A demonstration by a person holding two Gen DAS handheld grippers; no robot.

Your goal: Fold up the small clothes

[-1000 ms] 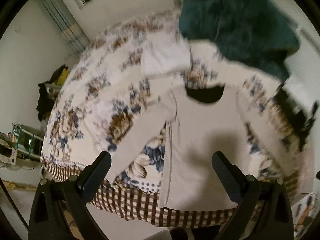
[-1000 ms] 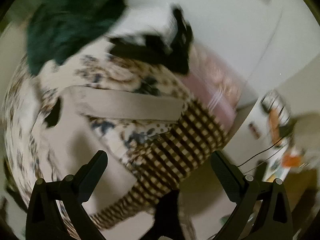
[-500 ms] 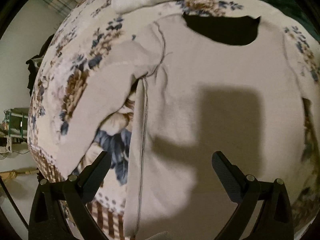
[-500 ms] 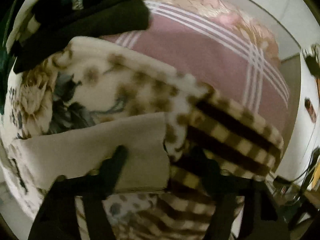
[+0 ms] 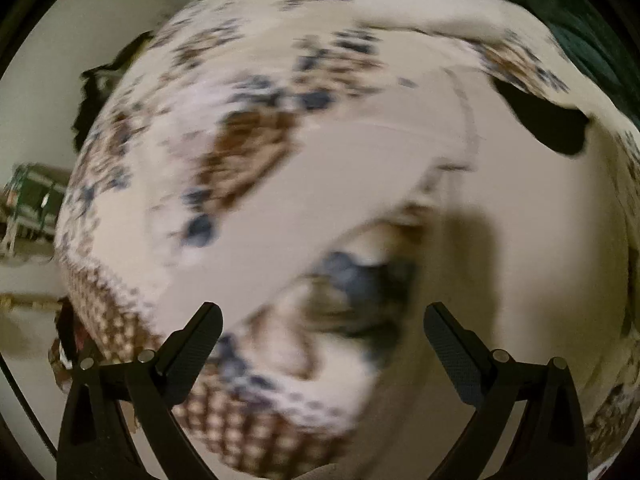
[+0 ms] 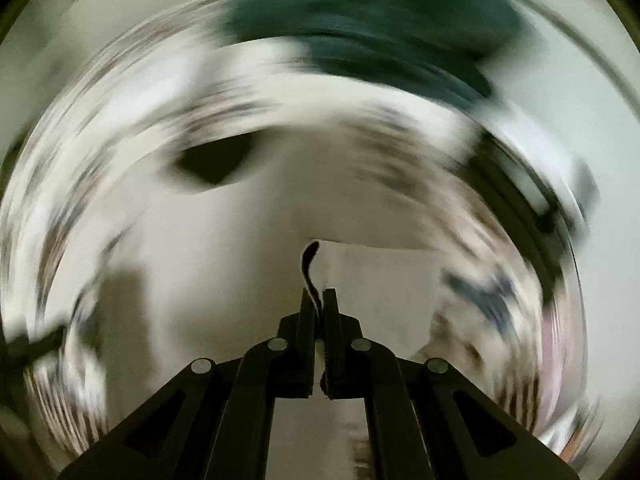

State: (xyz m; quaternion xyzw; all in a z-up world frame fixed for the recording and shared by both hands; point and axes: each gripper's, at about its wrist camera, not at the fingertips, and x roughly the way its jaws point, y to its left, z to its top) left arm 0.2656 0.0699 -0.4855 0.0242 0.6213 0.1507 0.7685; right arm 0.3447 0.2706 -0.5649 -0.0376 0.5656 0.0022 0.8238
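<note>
A beige long-sleeved top (image 5: 520, 240) lies flat on a floral blanket (image 5: 248, 148), its dark neck opening (image 5: 548, 120) at the upper right. Its left sleeve (image 5: 288, 216) runs down-left toward my left gripper (image 5: 322, 320), which is open and empty just above the sleeve's lower end. In the blurred right wrist view, my right gripper (image 6: 319, 300) is shut on the cuff of the other sleeve (image 6: 380, 276), lifted over the top's body (image 6: 224, 264). The neck opening also shows there (image 6: 216, 160).
A dark green fluffy garment (image 6: 360, 28) lies beyond the top, also in the left wrist view (image 5: 580, 12). The blanket's checked border (image 5: 224, 420) hangs at the bed's near edge. Dark clothes (image 5: 100, 96) and a green rack (image 5: 32, 204) stand left of the bed.
My right gripper has shut on the right sleeve's cuff and swung it over the top's body. My left gripper has moved left, from over the body to the left sleeve.
</note>
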